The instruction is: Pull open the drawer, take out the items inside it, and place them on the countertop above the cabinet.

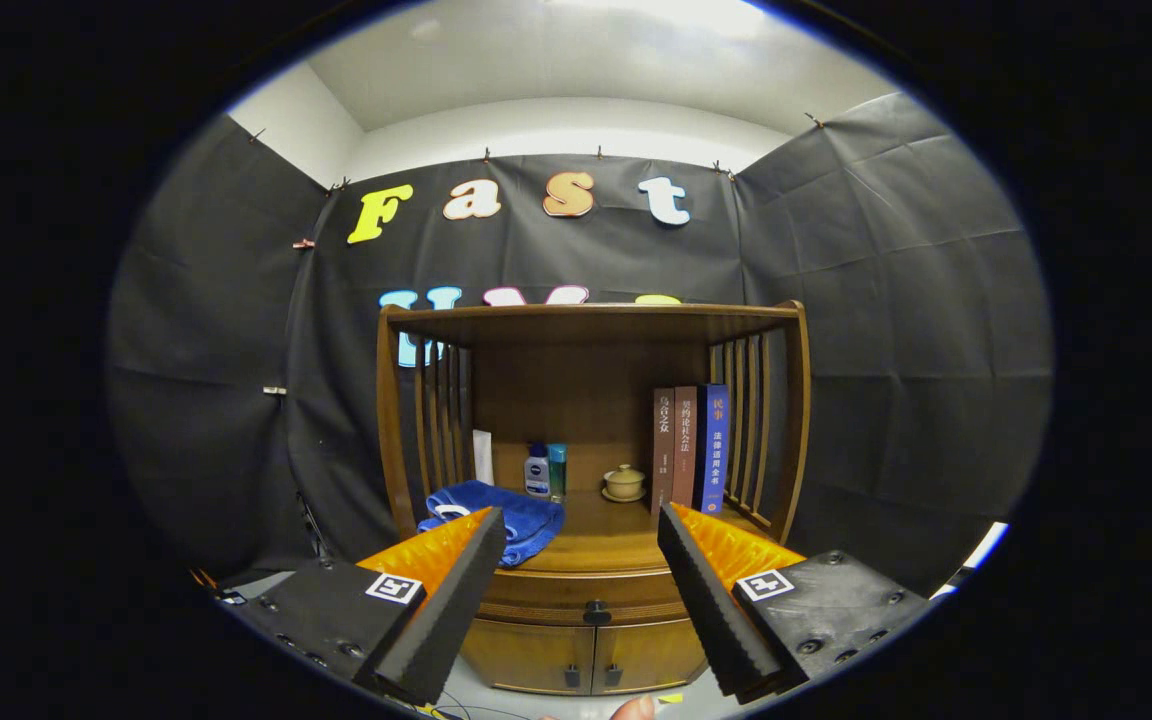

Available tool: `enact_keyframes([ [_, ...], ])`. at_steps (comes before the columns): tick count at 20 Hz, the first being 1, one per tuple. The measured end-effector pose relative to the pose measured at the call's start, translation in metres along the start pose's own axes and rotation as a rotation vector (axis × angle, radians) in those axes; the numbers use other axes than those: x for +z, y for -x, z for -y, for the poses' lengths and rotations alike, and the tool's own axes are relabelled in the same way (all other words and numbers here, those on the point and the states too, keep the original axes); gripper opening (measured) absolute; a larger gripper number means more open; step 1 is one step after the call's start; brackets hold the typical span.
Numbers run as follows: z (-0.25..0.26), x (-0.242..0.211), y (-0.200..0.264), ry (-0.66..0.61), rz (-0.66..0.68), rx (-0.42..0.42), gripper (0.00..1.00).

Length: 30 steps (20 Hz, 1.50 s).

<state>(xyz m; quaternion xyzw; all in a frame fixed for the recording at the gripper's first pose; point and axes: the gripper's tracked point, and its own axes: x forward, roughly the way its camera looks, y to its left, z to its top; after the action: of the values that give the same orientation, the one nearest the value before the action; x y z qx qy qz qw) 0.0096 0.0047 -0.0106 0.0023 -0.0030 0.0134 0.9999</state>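
1. Gripper view, centre of the frame: a small wooden cabinet (591, 440) stands against the booth's black wall, with an open shelf above and a closed drawer (586, 598) below it.
2. The drawer sits low in the frame, its dark knob (596, 612) near the middle of its front. Beneath it are two small doors (586, 655).
3. The gripper (581, 525) hangs in front of the cabinet, its fingers (456, 590) set wide apart and holding nothing.
4. The relation that matters: the knob lies between the two fingers in the frame, beyond their tips and lower than them. The drawer front runs crosswise, so I judge the approach is forward and slightly down before closing on the knob.
5. The countertop (606, 540) above the drawer already carries a blue towel (496, 515) at left, a bottle (537, 470), a small lidded pot (624, 482), and upright books (691, 448) at right.
6. The drawer's contents are hidden; nothing has been taken out yet.
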Motion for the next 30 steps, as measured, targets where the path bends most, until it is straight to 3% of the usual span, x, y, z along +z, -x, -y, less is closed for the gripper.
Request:
enact_keyframes([
  [7, -0.004, -0.019, -0.040, 0.036, 0.025, 0.028, 0.98],
  [15, 0.003, -0.186, -0.094, 0.043, -0.122, 0.041, 0.98],
  [23, 0.018, -0.275, -0.152, 0.042, -0.178, -0.027, 0.98],
  [26, 0.019, -0.302, -0.152, 0.037, -0.232, -0.035, 0.89],
  [30, 0.019, -0.305, -0.160, -0.001, -0.226, -0.037, 0.61],
])
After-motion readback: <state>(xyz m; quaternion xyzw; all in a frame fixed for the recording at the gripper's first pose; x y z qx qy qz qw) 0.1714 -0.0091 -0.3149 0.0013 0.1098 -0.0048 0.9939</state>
